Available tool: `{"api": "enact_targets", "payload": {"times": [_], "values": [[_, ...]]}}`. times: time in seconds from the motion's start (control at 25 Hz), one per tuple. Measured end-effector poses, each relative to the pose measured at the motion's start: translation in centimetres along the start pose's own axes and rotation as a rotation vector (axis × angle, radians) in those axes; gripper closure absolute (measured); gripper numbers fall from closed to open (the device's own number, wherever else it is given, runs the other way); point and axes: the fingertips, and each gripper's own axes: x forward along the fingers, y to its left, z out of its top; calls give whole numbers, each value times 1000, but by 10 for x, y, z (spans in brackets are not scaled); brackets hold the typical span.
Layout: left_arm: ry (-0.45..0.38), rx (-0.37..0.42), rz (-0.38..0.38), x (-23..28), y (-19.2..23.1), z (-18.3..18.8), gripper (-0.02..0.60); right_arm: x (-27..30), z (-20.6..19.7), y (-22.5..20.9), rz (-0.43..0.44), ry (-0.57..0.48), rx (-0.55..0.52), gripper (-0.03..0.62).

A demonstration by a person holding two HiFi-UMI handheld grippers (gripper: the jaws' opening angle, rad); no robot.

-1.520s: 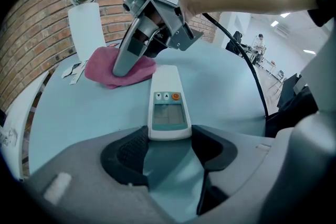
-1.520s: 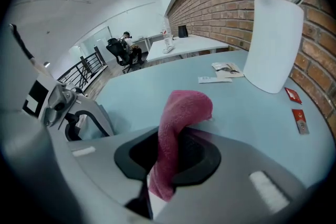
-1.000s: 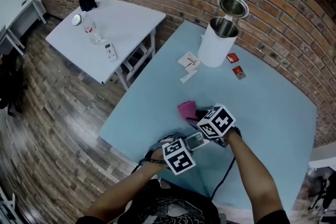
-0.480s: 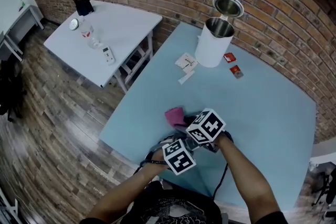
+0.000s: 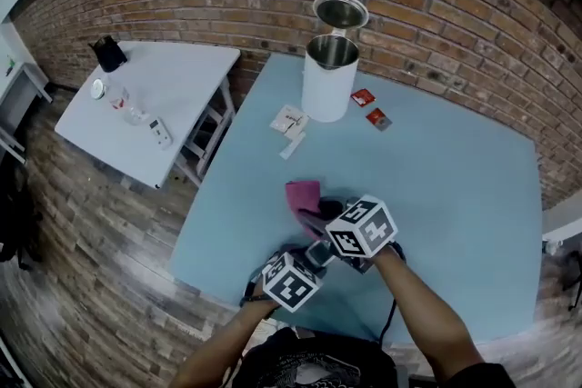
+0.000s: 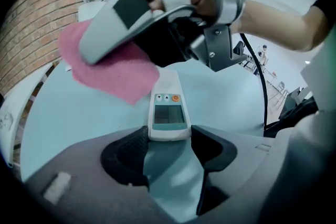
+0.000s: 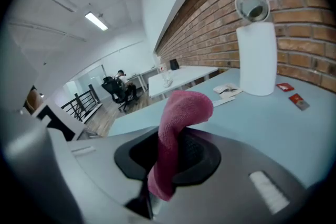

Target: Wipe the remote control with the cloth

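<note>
A white remote control (image 6: 168, 113) with a small screen sticks out from my left gripper (image 6: 168, 145), whose jaws are shut on its lower end above the light blue table (image 5: 455, 186). Just beyond and above it, my right gripper (image 7: 173, 157) is shut on a pink cloth (image 7: 178, 118), which stands up and droops over past the jaws. In the left gripper view the cloth (image 6: 110, 68) hangs from the right gripper's fingers (image 6: 131, 13), with its edge close to the remote's far end. In the head view both marker cubes sit near the table's front edge, with the cloth (image 5: 305, 197) ahead of them.
A tall white canister (image 5: 326, 82) with its lid up stands at the table's far side. Two red packets (image 5: 371, 112) and some papers (image 5: 289, 121) lie near it. A white side table (image 5: 177, 91) with a bottle and small items stands to the left, and a brick wall lies behind.
My right gripper has lifted with the cloth, off the table. The left gripper has kept still with the remote in it. The head view has shifted.
</note>
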Motion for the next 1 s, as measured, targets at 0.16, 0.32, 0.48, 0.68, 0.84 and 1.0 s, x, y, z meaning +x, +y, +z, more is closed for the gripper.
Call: {"api": "enact_targets", "payload": {"times": [0.16,0.32,0.48,0.68,0.84,1.0], "values": [[-48,-191,-105,-8,5,9,334,-50,12,-31,-138,-155,58,528],[-118,-481,-271,-13,11,14,336,-93,5,-61,-260,-265,157,528],[-192,-741,-457,-23,11,14,337,-119,-9,-74,-328,-336,241,528],[-286,-955,-629,-37,13,16,337,-114,-17,-79,-354,-356,238,528],[-399,-1172,-826,-54,16,27,337,-88,-15,-80,-349,-338,183,528],[-458,-1300,-920,-63,28,24,337,-59,-10,-82,-346,-343,158,528]]}}
